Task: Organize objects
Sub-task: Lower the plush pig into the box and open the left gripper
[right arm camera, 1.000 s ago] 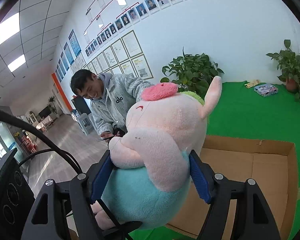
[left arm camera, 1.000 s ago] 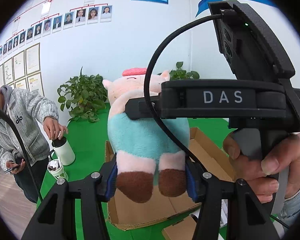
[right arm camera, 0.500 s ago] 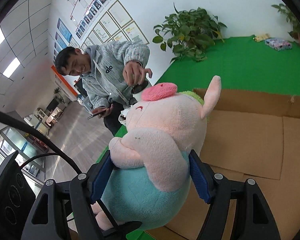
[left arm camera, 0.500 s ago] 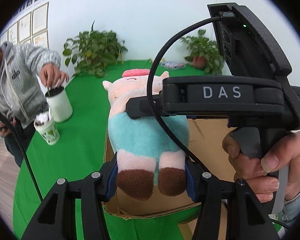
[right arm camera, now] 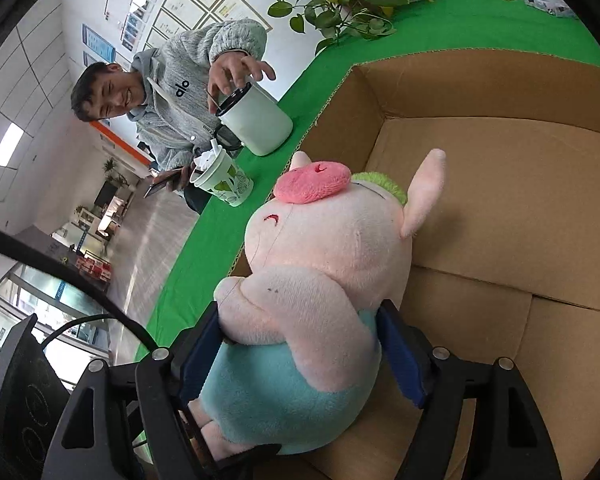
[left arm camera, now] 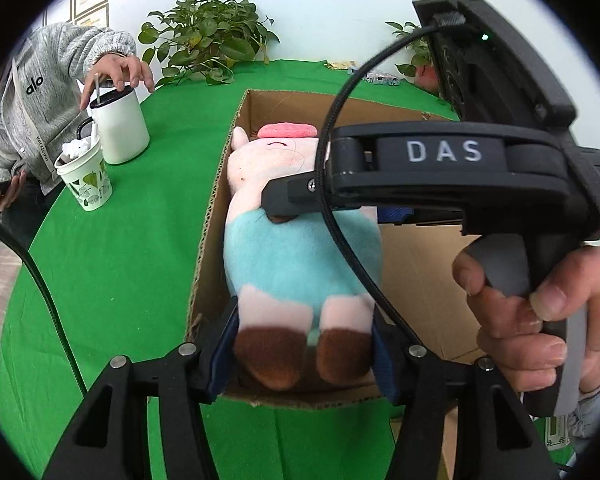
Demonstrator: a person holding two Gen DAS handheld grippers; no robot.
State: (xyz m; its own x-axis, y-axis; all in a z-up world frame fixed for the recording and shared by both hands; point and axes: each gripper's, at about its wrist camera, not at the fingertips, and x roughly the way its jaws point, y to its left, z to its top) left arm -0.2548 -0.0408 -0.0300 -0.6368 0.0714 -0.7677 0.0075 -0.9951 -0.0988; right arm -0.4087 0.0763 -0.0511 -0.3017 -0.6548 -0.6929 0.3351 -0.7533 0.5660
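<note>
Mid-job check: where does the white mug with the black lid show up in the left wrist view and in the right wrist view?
Left wrist: the white mug stands upper left on the green cloth, left of the cardboard box, a person's hand over its lid.
Right wrist: the white mug sits upper centre-left, tilted by the lens, just past the box's left wall.
Shared landmark: the leaf-print paper cup, right beside the mug in both.
</note>
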